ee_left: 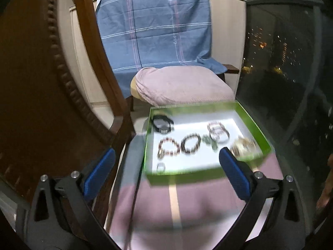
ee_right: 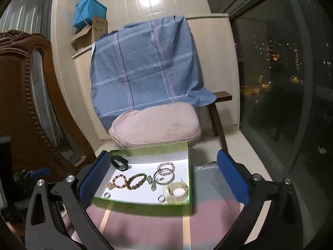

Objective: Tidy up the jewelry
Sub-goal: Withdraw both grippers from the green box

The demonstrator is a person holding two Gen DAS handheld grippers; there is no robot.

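Jewelry laid in green tray point(ee_right: 188, 160)
Both the left gripper point(ee_left: 167, 165) and right gripper point(ee_right: 163, 171) are spread wide, nothing grasped; 2 beaded bracelets point(ee_right: 127, 181) are seen.

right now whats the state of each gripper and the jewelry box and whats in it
left gripper: open, holding nothing
right gripper: open, holding nothing
green box: lidless, on the pink cloth
beaded bracelets: lying flat inside the box
black watch: in a far corner

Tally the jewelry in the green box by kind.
In the green box:
Beaded bracelets: 3
Metal bangle: 1
Clear wide bangle: 1
Black band: 1
Rings: 2
Green piece: 1
Total: 9
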